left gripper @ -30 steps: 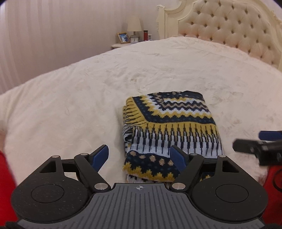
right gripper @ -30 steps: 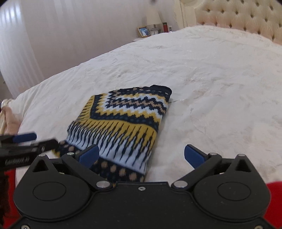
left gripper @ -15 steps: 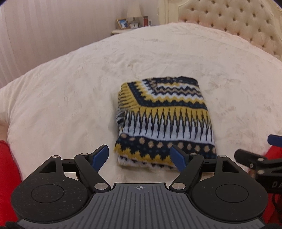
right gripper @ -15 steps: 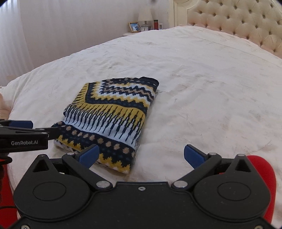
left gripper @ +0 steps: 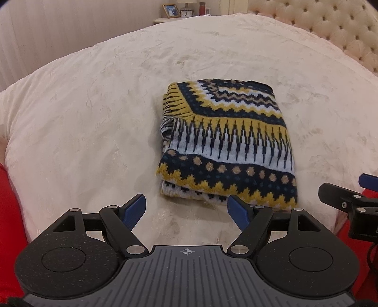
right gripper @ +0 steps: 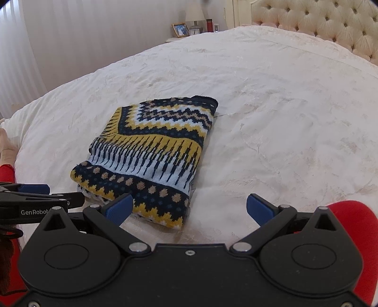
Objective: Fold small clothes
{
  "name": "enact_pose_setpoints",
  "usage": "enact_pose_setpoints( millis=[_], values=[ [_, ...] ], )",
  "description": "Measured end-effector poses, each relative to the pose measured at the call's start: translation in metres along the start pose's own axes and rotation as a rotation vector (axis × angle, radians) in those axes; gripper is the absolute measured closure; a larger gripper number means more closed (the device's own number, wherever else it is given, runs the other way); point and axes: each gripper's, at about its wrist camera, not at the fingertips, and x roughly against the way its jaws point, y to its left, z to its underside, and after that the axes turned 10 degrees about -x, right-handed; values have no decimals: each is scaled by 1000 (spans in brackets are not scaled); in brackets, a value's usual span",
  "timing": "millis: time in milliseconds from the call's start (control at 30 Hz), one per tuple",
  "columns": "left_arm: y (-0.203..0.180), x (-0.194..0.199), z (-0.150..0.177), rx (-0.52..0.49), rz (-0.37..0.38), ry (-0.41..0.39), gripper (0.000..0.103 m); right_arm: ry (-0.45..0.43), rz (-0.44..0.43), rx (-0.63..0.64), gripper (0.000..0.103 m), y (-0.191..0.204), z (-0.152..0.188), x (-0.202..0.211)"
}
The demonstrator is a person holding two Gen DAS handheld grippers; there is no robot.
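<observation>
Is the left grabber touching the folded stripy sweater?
Apart. The left wrist view shows bare cream bedspread between the open left gripper and the folded navy-and-yellow knit sweater.

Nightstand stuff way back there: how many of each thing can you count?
Picture frame: 1
Lamp: 1
Small clock: 1
Red bottle: 1
Small white item beside the bottle: 1, too small to tell what
Total: 5
</observation>
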Motion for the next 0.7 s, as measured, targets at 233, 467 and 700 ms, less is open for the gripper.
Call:
enact_pose_setpoints(
  millis=[233, 467, 700],
  values=[
    [0, -2, 0, -2, 5, 7, 28, 13, 3, -9, 1, 0, 0, -2],
    [-3, -3, 0, -10, 10, 9, 28, 27, 0, -12, 1, 1, 0, -5],
    [-3, -1, -2, -19, 11, 5, 28, 36, -6, -14, 1, 2, 0, -7]
  ],
)
